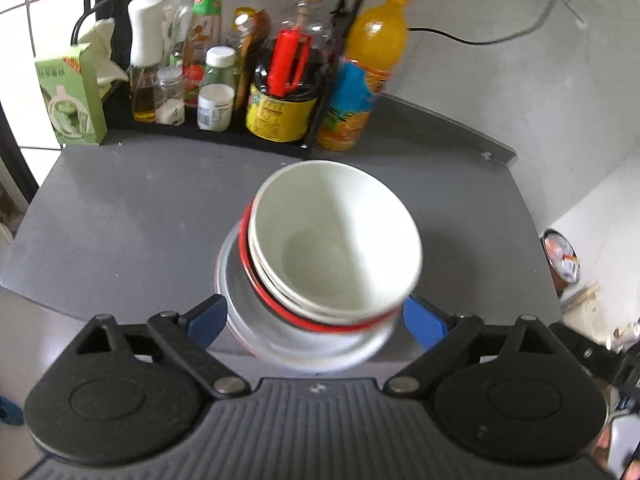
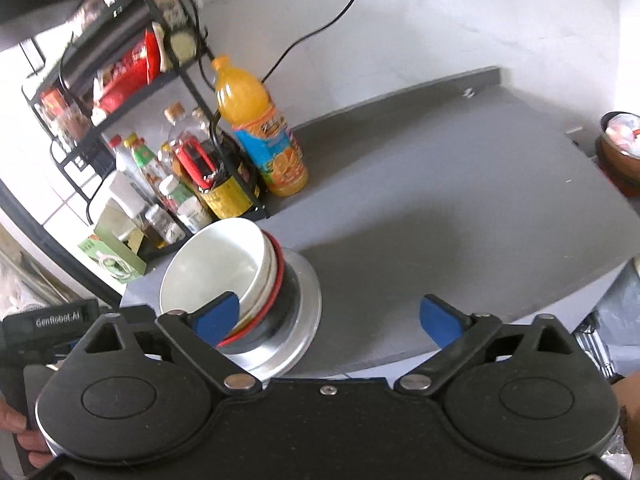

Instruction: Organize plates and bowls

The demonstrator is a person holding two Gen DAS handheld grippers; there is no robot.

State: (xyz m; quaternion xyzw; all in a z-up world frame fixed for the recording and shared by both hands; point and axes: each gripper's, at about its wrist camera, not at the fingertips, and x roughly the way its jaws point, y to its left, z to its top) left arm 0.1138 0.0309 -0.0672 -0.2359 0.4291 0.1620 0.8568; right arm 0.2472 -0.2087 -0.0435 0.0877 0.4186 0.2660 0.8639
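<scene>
My left hand-held gripper [image 1: 314, 322] spreads wide around the plate [image 1: 280, 332] under the stacked bowls [image 1: 336, 236]; my right hand-held gripper [image 2: 334, 318] gapes wide over the grey surface [image 2: 440, 208].

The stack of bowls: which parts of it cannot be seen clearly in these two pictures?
- Left wrist view: the plate's underside and whether the fingers touch it, hidden by the stack of bowls.
- Right wrist view: the stack's near rim, covered by the right gripper's left finger.
- Both views: the exact bowl count, blurred.
</scene>
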